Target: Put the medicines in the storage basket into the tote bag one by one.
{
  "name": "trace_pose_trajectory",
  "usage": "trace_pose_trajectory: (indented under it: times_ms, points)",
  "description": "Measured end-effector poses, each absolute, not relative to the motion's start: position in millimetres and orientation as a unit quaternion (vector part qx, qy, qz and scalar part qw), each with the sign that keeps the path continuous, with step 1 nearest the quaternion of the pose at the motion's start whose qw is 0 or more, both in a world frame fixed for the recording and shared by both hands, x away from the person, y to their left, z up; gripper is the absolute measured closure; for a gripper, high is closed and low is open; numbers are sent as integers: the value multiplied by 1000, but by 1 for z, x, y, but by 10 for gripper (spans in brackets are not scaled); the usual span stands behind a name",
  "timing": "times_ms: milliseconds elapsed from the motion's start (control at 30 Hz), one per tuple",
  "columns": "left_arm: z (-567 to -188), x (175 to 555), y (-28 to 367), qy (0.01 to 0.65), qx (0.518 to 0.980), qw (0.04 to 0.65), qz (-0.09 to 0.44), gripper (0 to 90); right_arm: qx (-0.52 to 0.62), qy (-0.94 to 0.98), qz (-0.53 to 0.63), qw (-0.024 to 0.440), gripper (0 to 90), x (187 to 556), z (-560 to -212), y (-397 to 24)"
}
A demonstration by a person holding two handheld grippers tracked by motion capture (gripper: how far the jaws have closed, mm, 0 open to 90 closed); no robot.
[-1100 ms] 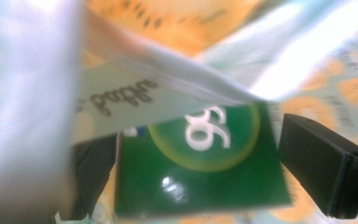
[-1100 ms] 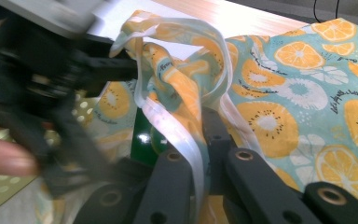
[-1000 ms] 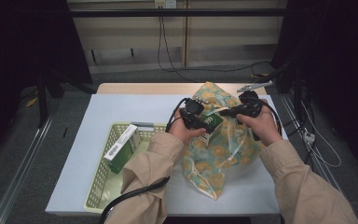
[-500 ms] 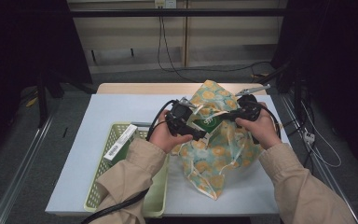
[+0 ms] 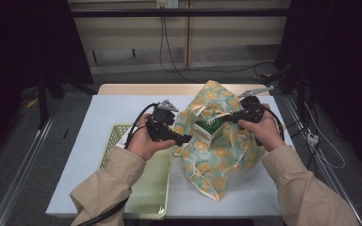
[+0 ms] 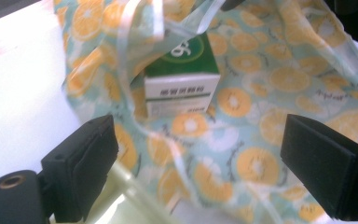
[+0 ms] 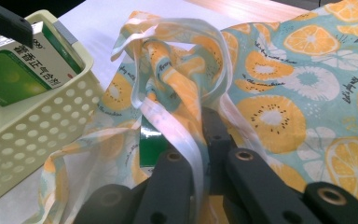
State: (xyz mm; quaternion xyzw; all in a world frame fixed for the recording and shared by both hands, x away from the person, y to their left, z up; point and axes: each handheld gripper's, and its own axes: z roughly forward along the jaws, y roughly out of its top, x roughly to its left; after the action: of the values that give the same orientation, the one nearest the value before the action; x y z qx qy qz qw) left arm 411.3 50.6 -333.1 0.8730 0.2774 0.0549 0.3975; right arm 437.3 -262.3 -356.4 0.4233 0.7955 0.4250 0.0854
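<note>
A green-and-white box (image 5: 209, 130) is sitting in the mouth of the orange-patterned bag (image 5: 226, 155), which is lying on the white worktop (image 5: 113, 113). A pale perforated basket (image 5: 153, 188) is standing just left of the bag, holding another green box (image 7: 14, 70). The left tongs (image 5: 185, 140) are gaping wide and empty, pointing level at the bag. The right tongs (image 5: 231, 117) are pinching the bag's white strap (image 7: 186, 140), holding its rim up.
</note>
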Motion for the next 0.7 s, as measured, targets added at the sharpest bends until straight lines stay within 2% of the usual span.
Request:
trace_pose_trajectory:
  times_ms: [700]
  points:
    - [-339, 401, 115, 300, 871, 384, 56, 67, 422, 796, 424, 86, 894, 435, -360, -261]
